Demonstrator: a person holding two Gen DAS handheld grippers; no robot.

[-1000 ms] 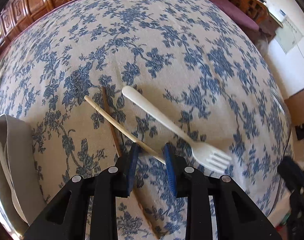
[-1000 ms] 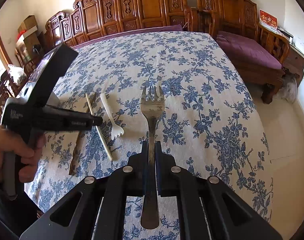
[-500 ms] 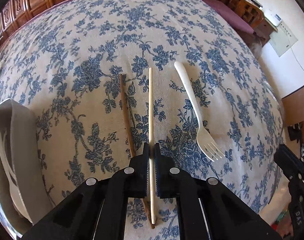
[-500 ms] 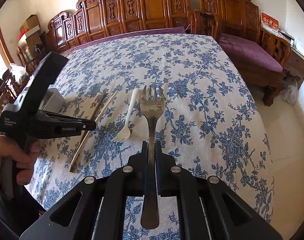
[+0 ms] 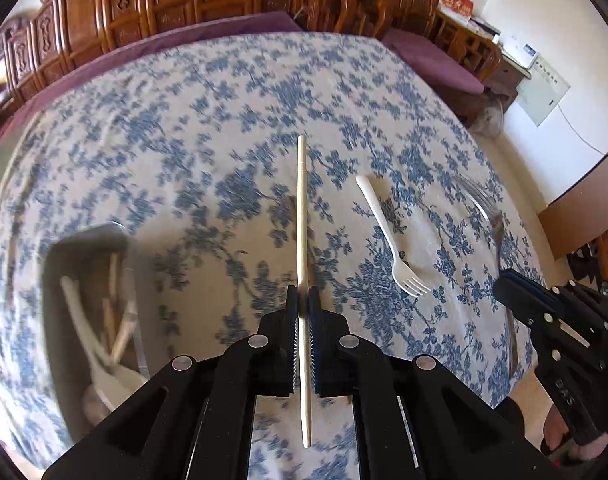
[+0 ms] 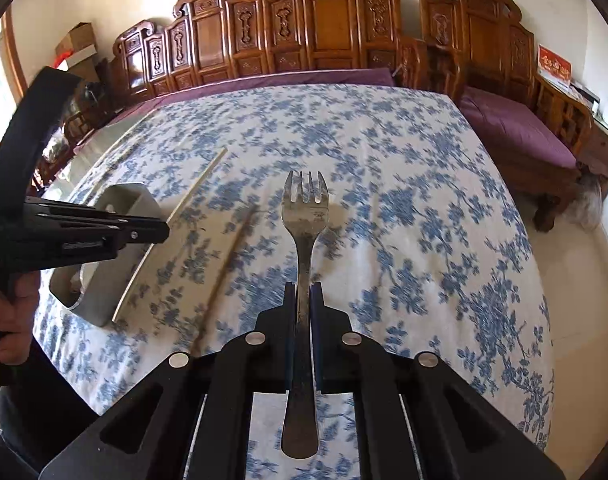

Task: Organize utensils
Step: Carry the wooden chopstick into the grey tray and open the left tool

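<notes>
While both tongs tilt downward, left tongs (image 5: pixel 303 305) clamp chopstick (image 5: pixel 302 216) — right tongs (image 6: pixel 303 298), fork (image 6: pixel 305 216).

Left gripper (image 5: pixel 303 304): matte black plastic body, angular finger arms with triangular cut-outs, four round silver screw heads across arms. Blue ribbed pads (image 5: pixel 314 340) on inner finger faces. Right gripper (image 6: pixel 303 300): same build, same silver screws. Small embossed lettering on side of each, unreadable. Dark sleeve (image 6: pixel 44 400) below hand.
</notes>
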